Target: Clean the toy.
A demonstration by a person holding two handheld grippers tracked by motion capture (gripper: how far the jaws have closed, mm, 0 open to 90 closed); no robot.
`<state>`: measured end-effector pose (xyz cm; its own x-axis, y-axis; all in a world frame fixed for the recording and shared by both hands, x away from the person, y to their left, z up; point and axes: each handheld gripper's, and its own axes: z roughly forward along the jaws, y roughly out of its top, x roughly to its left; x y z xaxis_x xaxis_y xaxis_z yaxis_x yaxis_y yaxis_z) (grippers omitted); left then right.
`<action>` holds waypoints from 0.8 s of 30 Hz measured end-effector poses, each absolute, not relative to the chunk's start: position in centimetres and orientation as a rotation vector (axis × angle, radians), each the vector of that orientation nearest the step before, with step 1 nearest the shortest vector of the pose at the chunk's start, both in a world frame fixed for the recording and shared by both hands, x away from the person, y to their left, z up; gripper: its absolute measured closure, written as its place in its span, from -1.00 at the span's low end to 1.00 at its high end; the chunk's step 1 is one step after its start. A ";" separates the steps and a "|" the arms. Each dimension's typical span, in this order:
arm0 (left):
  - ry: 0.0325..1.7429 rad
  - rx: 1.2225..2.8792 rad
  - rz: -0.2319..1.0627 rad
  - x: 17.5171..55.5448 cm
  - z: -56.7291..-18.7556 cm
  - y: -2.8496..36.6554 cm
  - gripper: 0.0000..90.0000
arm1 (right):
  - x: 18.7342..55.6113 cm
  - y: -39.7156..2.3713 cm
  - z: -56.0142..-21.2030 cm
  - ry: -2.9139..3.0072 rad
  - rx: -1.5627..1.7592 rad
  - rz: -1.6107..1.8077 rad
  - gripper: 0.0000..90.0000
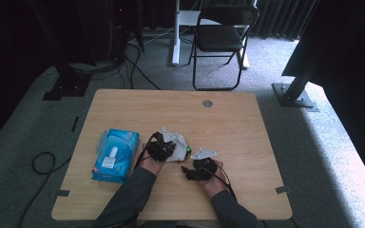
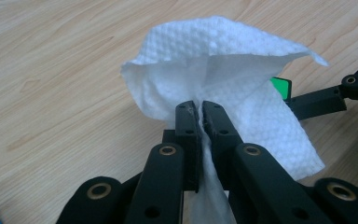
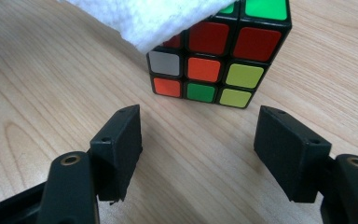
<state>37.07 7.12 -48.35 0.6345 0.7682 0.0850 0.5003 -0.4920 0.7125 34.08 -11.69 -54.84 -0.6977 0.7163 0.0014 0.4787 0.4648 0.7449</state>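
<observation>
The left gripper (image 2: 200, 109) has its two black jaws pinched tight on a white paper tissue (image 2: 223, 70), the sheet gathered into the narrow seam between the pads and fanning out beyond them in a loose, crumpled cone. Its surface is soft and embossed with a fine dimple pattern, which the left gripper view shows up close. In the high view the same tissue (image 1: 180, 142) is a small pale patch just right of the left gripper (image 1: 164, 148), near the middle of the table (image 1: 228, 118).

The right gripper (image 3: 198, 126) stands wide, its blocky matte jaws well apart with bare wood between them, holding nothing. Just beyond its tips sits a puzzle cube (image 3: 214, 60): glossy black plastic frame, square stickers in red, orange, green, yellow-green and one white. A corner of the tissue (image 3: 154, 18) drapes over the cube's top left. The left gripper view shows one green sticker of the cube (image 2: 281, 87) past the tissue's right edge, next to the right gripper's arm (image 2: 326, 100).

The table is light wood laminate with a visible grain, rounded corners and a round grey cap (image 1: 207, 103) near its far edge. The high view alone shows a blue soft-plastic pack of tissues (image 1: 115, 154) lying flat at the left, well apart from the cube, and a black folding chair (image 1: 221, 38) on the grey carpet beyond
</observation>
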 end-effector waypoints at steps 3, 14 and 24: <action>0.982 2.192 0.523 37.1 -48.4 7.1 0.92 | 34.3 -11.7 -54.8 2.387 1.044 1.067 -0.36; 0.989 2.186 0.498 37.0 -48.4 7.3 0.92 | 35.5 -10.9 -54.6 2.373 1.042 1.217 -0.49; 0.956 2.207 0.490 36.7 -48.3 7.2 0.92 | 36.1 -11.3 -54.7 2.385 1.008 1.166 -0.24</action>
